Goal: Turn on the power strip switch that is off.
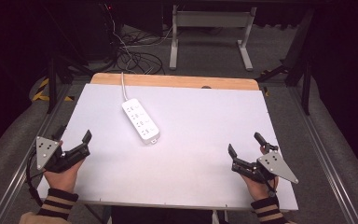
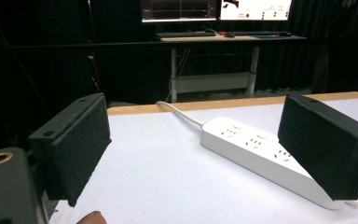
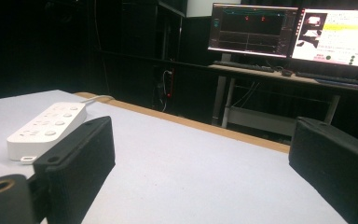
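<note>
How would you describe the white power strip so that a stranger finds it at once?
Start at the white table. On its far left part lies the power strip, a long white bar set diagonally. Its rows of sockets and its white cable, which runs over the far wooden edge, set it apart.

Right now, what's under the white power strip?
The power strip lies flat on the white table, its cord running off the far edge. Whatever is directly beneath it is covered, so I cannot tell.

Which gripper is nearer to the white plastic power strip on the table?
Left. The left gripper sits open just left of the white plastic power strip; the right gripper, also open, is farther off at its right.
</note>
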